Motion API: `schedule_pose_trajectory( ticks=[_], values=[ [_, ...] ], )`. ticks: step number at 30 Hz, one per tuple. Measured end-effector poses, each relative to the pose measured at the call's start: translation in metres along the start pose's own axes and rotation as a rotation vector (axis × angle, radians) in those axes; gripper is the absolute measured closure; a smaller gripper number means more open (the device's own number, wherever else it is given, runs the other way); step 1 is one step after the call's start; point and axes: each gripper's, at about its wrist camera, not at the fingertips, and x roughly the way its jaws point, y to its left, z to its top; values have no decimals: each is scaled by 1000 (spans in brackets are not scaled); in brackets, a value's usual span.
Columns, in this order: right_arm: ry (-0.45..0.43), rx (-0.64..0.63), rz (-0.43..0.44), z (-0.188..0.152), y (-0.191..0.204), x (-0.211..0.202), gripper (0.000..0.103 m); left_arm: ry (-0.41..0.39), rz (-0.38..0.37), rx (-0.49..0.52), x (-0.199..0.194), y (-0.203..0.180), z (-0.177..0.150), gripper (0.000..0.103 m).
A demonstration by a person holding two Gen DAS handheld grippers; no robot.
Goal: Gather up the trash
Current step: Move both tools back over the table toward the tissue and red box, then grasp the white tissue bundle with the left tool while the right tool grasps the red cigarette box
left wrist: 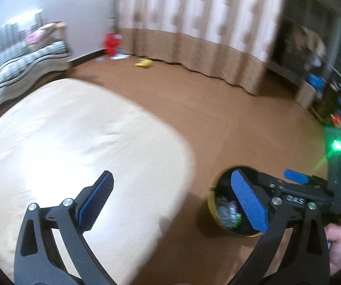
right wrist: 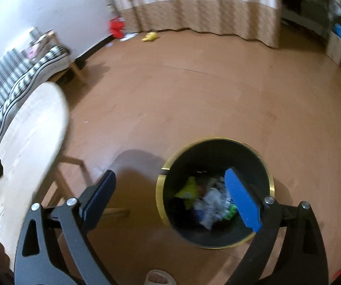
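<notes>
Right wrist view: both jaws spread, empty; round gold-rimmed black bin (right wrist: 214, 192) holds crumpled wrappers (right wrist: 208, 204).

Both wrist cameras look steeply down along their fingers, the left over the table (left wrist: 75, 130), the right above the bin (right wrist: 215, 190); both share bin, floor and curtain (left wrist: 194, 23)

You face brown floor (right wrist: 194, 90), pale round table (left wrist: 75, 142) at your left, striped sofa (left wrist: 11, 71) against white wall (left wrist: 70, 0), beige patterned curtain (left wrist: 194, 23) beyond.
</notes>
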Motion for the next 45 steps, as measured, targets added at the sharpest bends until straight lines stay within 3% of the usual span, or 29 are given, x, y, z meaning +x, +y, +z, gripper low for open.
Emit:
schedule_pose_trajectory(
  ticks=[6,10,13,18,23,28,34,38,45],
  values=[
    [-24,-206,93,-7,122,-8,13,-31,223,-182,-54,133,-16,7],
    [-9,-353,181,-23,216,-9,12,-46,431,-330,-98,235,-50,7],
    [15,-449,232,-43,276,-9,12,-35,525,-446,-127,298,-82,7],
    [82,-580,326,-86,370,-9,12,-2,644,-582,-172,366,-133,7],
    [127,-680,369,-124,447,-6,12,6,662,-690,-196,408,-167,7],
    [162,-740,364,-150,480,3,11,27,667,-695,-181,426,-168,7],
    [160,-770,370,-153,494,7,9,72,678,-708,-134,455,-136,7],
    [152,-804,371,-155,498,9,7,97,764,-725,-111,482,-121,7],
    [115,-851,357,-152,508,17,6,99,809,-776,-96,515,-99,6]
  ],
)
